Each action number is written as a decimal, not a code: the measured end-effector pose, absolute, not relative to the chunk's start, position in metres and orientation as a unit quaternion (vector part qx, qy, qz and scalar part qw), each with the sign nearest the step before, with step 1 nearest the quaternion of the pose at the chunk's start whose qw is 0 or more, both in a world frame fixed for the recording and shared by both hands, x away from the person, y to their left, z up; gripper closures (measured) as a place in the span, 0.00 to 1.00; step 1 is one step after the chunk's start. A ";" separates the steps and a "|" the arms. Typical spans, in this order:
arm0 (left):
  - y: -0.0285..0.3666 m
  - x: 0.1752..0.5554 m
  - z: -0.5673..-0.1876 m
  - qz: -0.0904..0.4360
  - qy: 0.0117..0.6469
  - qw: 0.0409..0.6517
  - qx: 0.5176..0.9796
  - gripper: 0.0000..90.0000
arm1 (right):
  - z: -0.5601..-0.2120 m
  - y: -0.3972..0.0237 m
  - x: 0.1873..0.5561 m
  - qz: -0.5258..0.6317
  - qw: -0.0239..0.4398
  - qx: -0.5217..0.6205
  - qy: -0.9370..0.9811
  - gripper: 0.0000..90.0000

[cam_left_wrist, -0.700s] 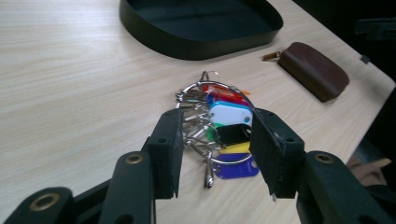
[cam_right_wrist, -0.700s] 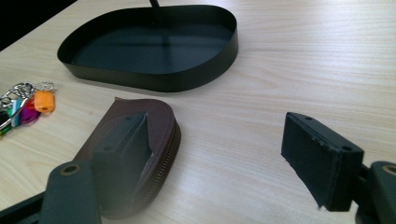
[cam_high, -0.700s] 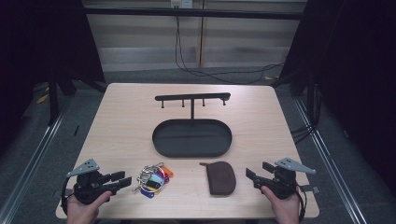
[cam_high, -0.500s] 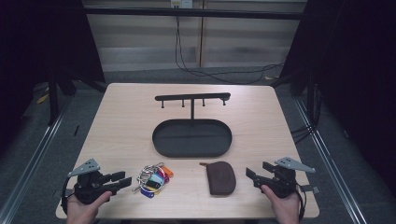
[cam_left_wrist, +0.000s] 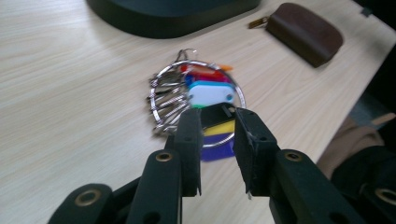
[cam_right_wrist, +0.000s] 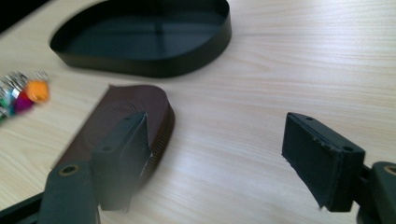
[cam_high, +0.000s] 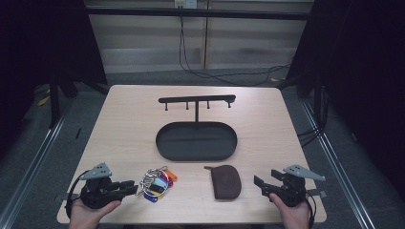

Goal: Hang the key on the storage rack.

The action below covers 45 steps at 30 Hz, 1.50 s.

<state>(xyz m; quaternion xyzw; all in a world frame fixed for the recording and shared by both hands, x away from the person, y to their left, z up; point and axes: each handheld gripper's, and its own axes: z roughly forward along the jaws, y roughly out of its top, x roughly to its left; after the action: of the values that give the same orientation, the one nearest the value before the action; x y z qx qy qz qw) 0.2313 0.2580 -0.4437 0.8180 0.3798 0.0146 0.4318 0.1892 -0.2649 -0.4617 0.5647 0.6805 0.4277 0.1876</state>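
Pale wood counter before you: your left gripper reaches at the key bunch, jaws narrowly parted, clamping nothing. Right of the bunch lies the brown pouch; your right gripper sits beside it, jaws wide apart.

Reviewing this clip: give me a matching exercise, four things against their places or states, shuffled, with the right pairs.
Things:
1. key bunch
2. brown pouch
3. oval black tray
4. right gripper

Places or states:
A. mid-table, below the rack of hooks
B. just ahead of the left gripper
C. jaws wide apart, nothing between them
D. lying flat between the keys and the right gripper

Pairs: 1-B, 2-D, 3-A, 4-C
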 end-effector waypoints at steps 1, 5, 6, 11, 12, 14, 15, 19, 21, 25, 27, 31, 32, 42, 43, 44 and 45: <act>0.257 0.232 -0.442 0.009 0.380 0.440 0.814 0.80 | -0.462 -0.264 0.189 0.417 0.192 0.561 0.689 0.26; 0.253 0.239 -0.429 -0.008 0.376 0.452 0.809 0.80 | -0.464 -0.265 0.188 0.416 0.196 0.561 0.689 0.26; 0.253 0.239 -0.429 -0.008 0.376 0.452 0.809 0.81 | -0.464 -0.265 0.188 0.422 0.195 0.560 0.686 0.26; 0.236 0.250 -0.413 -0.016 0.354 0.412 0.840 0.85 | -0.462 -0.264 0.189 0.423 0.202 0.556 0.687 0.25; 0.232 0.251 -0.412 -0.020 0.349 0.403 0.846 0.86 | -0.462 -0.264 0.189 0.424 0.201 0.555 0.687 0.25; 0.225 0.254 -0.412 -0.025 0.341 0.387 0.856 0.86 | -0.460 -0.263 0.188 0.427 0.203 0.552 0.687 0.25; 0.220 0.255 -0.412 -0.030 0.338 0.377 0.862 0.85 | -0.460 -0.263 0.188 0.427 0.204 0.552 0.687 0.24; 0.211 0.261 -0.414 -0.039 0.331 0.358 0.872 0.84 | -0.460 -0.263 0.189 0.426 0.200 0.553 0.688 0.24; 0.207 0.263 -0.414 -0.044 0.333 0.347 0.876 0.84 | -0.461 -0.263 0.190 0.426 0.198 0.554 0.688 0.24; 0.200 0.268 -0.416 -0.058 0.324 0.333 0.883 0.83 | -0.460 -0.263 0.189 0.425 0.198 0.554 0.688 0.24; 0.196 0.271 -0.418 -0.066 0.324 0.319 0.888 0.83 | -0.460 -0.263 0.190 0.424 0.197 0.555 0.688 0.23; 0.189 0.275 -0.423 -0.080 0.325 0.289 0.897 0.83 | -0.461 -0.263 0.190 0.422 0.195 0.555 0.690 0.23; 0.189 0.275 -0.423 -0.080 0.325 0.289 0.897 0.84 | -0.461 -0.263 0.190 0.422 0.194 0.555 0.690 0.23; 0.161 0.285 -0.433 -0.098 0.316 0.225 0.917 0.88 | -0.463 -0.262 0.192 0.412 0.191 0.560 0.693 0.23; 0.155 0.285 -0.436 -0.102 0.311 0.213 0.921 0.89 | -0.463 -0.262 0.192 0.412 0.191 0.560 0.693 0.23; 0.153 0.286 -0.437 -0.104 0.311 0.209 0.921 0.89 | -0.463 -0.262 0.192 0.411 0.190 0.561 0.693 0.23; 0.151 0.286 -0.439 -0.103 0.310 0.210 0.921 0.89 | -0.463 -0.262 0.192 0.411 0.190 0.560 0.694 0.23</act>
<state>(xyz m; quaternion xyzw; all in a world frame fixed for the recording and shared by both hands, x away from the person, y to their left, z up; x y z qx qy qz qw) 0.2857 0.1507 -0.4386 0.9214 0.3103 -0.1032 0.2099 0.1920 -0.2624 -0.4630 0.5601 0.6936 0.4115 0.1896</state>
